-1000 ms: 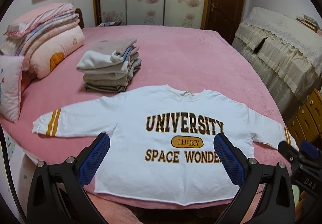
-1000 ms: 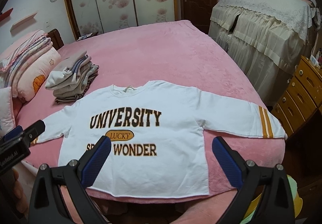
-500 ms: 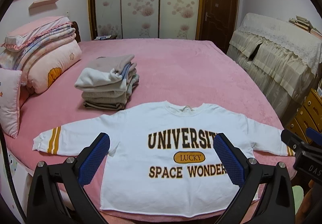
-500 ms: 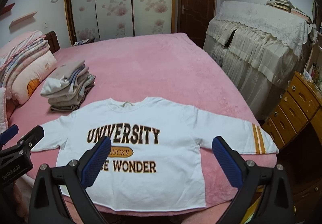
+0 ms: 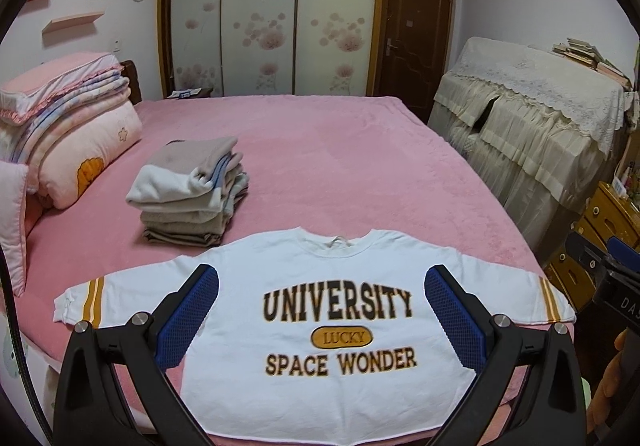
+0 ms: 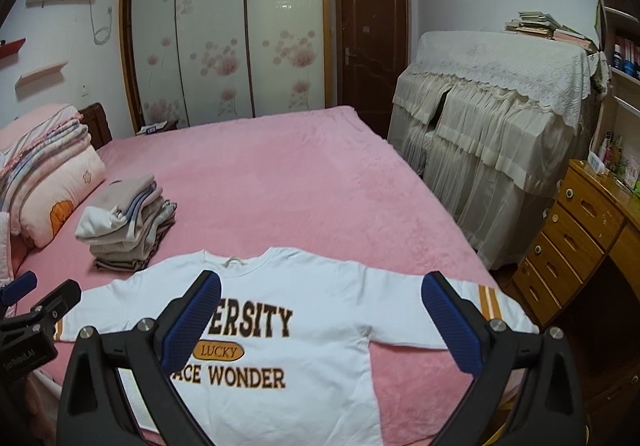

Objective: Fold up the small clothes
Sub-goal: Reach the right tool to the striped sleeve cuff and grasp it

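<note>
White sweatshirt w/ "UNIVERSITY / LUCKY / SPACE WONDER" print is lying flat, face up, on the near part of the pink bed, neck pointing away from the person, hem hanging right at the near bed edge. Both sleeves are spreading straight out to the sides, striped cuffs at the ends. Stack of folded clothes is sitting just beyond the left shoulder, not touching as far as I can tell.

Left gripper is hovering above the chest print, fingers spread wide, holding nothing. Right gripper is hovering over the right half of the shirt, also wide open and empty, not touching fabric.

Step in hand, my read: about to start the fold, nothing folded yet. Doing it well prob means:
- going for the sleeves first, each gripper pinching its own cuff or shoulder seam, single layer only
- pinching close to the edge so pads aren't grabbing the fuzzy bed cover underneath
- bringing each sleeve across the chest w/o dragging the body, since the hem is sitting at the edge and could be slipping off
- keeping the fold lines symmetric abt the print

Risk: soft knit is likely bunching if it's being pulled sideways instead of lifted.
</note>
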